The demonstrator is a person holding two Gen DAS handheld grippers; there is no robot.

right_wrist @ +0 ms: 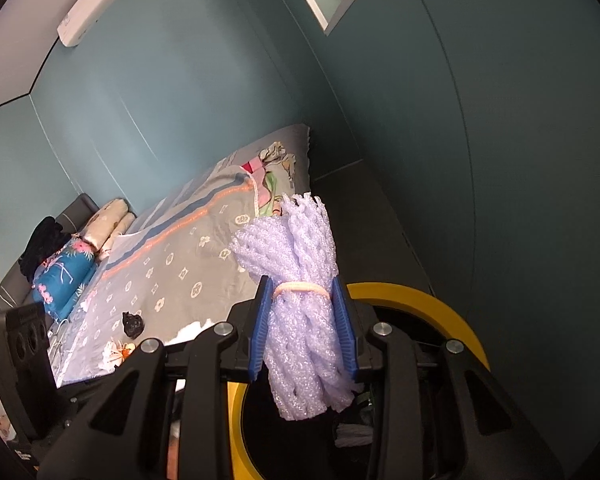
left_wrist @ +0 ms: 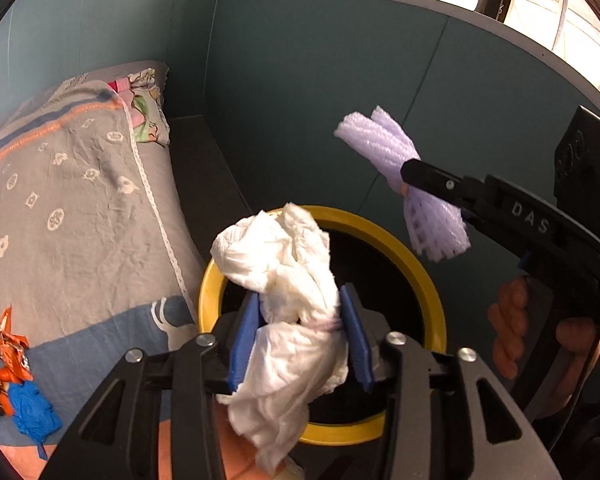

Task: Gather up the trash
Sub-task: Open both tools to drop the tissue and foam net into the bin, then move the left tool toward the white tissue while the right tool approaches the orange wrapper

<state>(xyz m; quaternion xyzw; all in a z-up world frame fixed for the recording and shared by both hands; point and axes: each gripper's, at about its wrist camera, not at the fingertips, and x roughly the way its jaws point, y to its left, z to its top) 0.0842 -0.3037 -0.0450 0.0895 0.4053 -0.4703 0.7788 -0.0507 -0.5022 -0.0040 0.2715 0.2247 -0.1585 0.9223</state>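
Two pieces of trash hang over one bin, each clamped in a pair of tongs. Largest in view is the bed [right_wrist: 172, 264], its grey patterned cover running back toward pillows and a dark heap by the headboard. Beside the bed stands the bin [left_wrist: 428, 280] — a yellow ring around a black inside, on the dark floor against the teal wall.

Left tongs [left_wrist: 300, 336] are clenched on a crumpled white tissue [left_wrist: 288, 264], the blue pads pressing its middle; the wad bulges above the pads and trails below them, over the near-left part of the bin's opening. Right tongs [right_wrist: 304, 332] are closed on a bundle of lilac foam netting [right_wrist: 300, 320], bound by a pale rubber band [right_wrist: 300, 288] — it hangs just above the bin's rim in the right wrist view.

On the bed near its edge lie smaller scraps: a blue crumpled piece [left_wrist: 34, 412], an orange wrapper [left_wrist: 6, 348] and a black lump [right_wrist: 133, 323].
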